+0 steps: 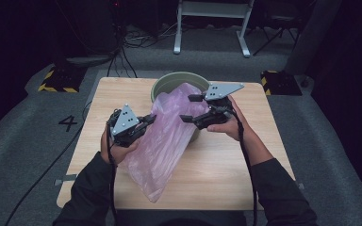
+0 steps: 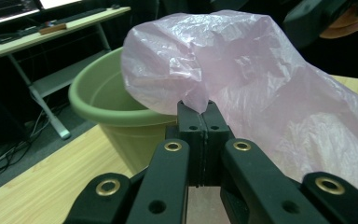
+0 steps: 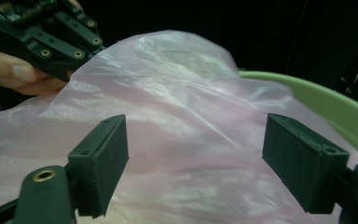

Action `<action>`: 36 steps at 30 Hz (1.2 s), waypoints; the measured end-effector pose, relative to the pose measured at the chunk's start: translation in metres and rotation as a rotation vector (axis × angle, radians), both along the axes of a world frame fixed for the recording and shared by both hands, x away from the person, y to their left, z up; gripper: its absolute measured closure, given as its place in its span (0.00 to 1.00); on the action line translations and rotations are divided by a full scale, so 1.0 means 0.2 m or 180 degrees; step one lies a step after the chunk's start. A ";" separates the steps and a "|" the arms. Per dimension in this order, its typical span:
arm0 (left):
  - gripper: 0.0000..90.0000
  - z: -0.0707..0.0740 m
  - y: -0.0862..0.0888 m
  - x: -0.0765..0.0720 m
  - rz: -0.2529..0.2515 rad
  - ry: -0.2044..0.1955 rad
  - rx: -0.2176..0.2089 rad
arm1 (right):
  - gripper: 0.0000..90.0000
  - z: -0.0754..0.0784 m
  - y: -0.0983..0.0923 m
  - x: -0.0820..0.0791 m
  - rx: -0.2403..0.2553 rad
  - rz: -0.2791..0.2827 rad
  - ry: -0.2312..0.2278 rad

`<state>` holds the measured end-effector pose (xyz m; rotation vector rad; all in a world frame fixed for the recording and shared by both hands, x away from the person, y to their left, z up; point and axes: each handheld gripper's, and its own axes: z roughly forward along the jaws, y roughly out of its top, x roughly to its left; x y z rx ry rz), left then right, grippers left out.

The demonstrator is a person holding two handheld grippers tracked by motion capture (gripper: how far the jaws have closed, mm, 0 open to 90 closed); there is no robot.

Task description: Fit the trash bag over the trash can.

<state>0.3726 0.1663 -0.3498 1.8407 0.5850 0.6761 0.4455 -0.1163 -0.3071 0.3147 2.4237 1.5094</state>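
- Where the table [image 1: 226,160] carries them: a green tub [image 1: 167,84] at the far middle, a pink plastic bag [image 1: 162,141] draped from the tub's rim down toward the near edge
- Bag: thin, crinkled, translucent; upper end up over the tub's near rim, lower end flat on the wood close to the table's near edge
- Left gripper [image 1: 147,121]: at the bag's left side, held in the person's left hand [image 1: 118,151], grey three-cornered plate on top
- Left jaws, in the left gripper view: pressed together, a small fold of the pink film pinched between the tips and poking up above them
- Beyond those closed jaws: the bag [image 2: 261,93] bulging upward, the tub [image 2: 107,112] behind it to the left
- Right gripper [image 1: 187,109]: above the bag's upper part, just in front of the tub, held in the right hand [image 1: 226,127]
- Right jaws, in the right gripper view: spread wide, one to each side of the bag [image 3: 186,140], nothing gripped; touching the film or not, cannot tell
- Same view: green rim of the tub [image 3: 326,100] curving at the right, the left gripper [image 3: 92,52] and a thumb at upper left against the bag
- Around the table: grey floor, cables, a white frame in the dark behind
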 end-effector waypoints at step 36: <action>0.39 0.04 0.16 -0.14 -0.0126 0.0293 -0.0022 | 0.99 0.01 -0.08 0.28 -0.0222 -0.0959 -0.0013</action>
